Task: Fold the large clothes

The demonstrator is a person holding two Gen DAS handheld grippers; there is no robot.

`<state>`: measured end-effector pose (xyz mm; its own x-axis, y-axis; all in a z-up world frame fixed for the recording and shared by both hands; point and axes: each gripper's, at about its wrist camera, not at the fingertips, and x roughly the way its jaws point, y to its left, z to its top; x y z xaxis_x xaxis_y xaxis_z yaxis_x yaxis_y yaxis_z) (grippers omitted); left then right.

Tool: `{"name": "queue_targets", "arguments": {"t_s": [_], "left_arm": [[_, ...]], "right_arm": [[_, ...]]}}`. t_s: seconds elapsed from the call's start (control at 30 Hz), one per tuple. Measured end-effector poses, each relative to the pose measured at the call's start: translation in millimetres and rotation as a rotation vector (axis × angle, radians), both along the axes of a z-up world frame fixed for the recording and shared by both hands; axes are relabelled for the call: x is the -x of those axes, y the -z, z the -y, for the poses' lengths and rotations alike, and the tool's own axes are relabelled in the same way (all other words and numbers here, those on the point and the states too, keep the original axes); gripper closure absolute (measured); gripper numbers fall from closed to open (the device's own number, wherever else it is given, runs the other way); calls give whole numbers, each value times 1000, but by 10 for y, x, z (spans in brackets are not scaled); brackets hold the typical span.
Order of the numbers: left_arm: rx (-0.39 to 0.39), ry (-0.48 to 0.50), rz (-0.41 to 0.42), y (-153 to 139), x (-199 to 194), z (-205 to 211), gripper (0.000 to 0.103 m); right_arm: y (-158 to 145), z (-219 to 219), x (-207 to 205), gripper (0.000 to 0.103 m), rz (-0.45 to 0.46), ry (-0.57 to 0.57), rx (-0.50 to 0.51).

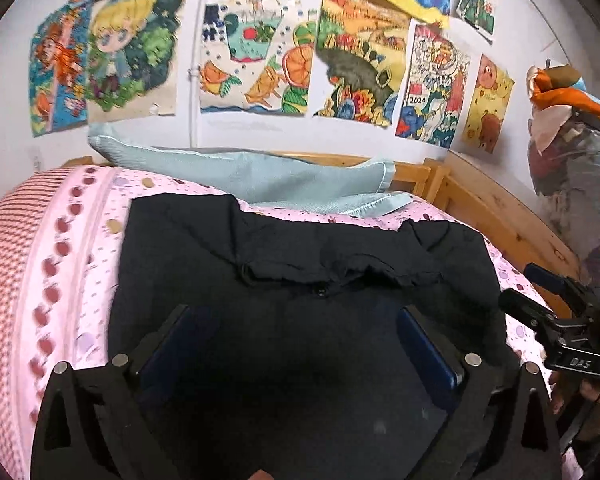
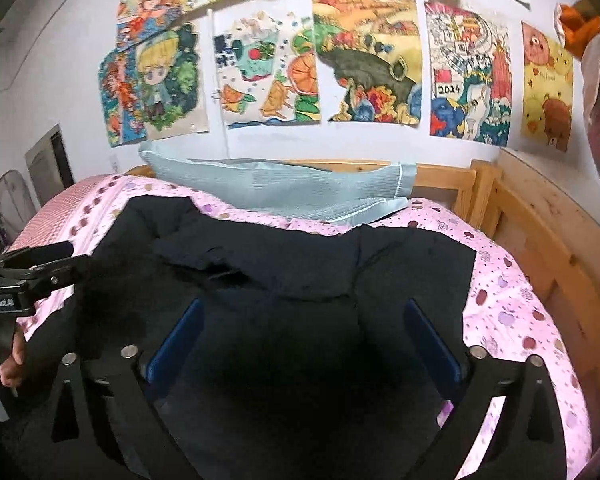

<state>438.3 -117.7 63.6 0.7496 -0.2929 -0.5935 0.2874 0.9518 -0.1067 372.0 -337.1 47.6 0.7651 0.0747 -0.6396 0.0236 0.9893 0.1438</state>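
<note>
A large black garment [image 1: 300,264] lies spread on a pink dotted bed sheet [image 1: 72,280], with a rumpled fold across its middle. It also shows in the right wrist view [image 2: 300,264]. My left gripper [image 1: 296,312] is open, its blue pads wide apart over the near part of the garment, holding nothing. My right gripper [image 2: 304,308] is open in the same way over the garment. The right gripper also shows at the right edge of the left wrist view [image 1: 540,300], and the left gripper at the left edge of the right wrist view [image 2: 60,260].
A light blue pillow [image 1: 252,176] lies at the head of the bed against a wooden frame [image 1: 512,216]. Children's drawings [image 1: 260,48] cover the white wall. Bags and cloth hang at the far right [image 1: 572,128].
</note>
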Motion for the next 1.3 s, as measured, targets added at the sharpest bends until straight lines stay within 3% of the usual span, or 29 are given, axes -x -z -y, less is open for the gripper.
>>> {"name": "queue_targets", "arguments": {"t_s": [0.17,0.3,0.5,0.63,0.8,1.13,1.3], "left_arm": [[-63,-24,55,-12,484,-115,1],[-51,-33,93,-54,850,-238,0],[-116,-50,149,-91,1391,-349,0],[-109,-24,159,-49,1671,-406,0],[-85,11,136,87,1922,-468,0],[-66,12,180,242,2317,-567,0],[-109,21,171,334,2395,-548,0]], "right_arm": [[-209,-93,448,4,23,-32,10],[-305,-161,774,2,47,-40,10],[-321,-300,1216,2,58,-68,-11],[-294,-393,1496,2,53,-97,-25],[-317,-458,1843,2,62,-94,-26],[-338,-540,2393,2,102,-49,-22],[-205,-611,2526,2,88,-67,8]]}}
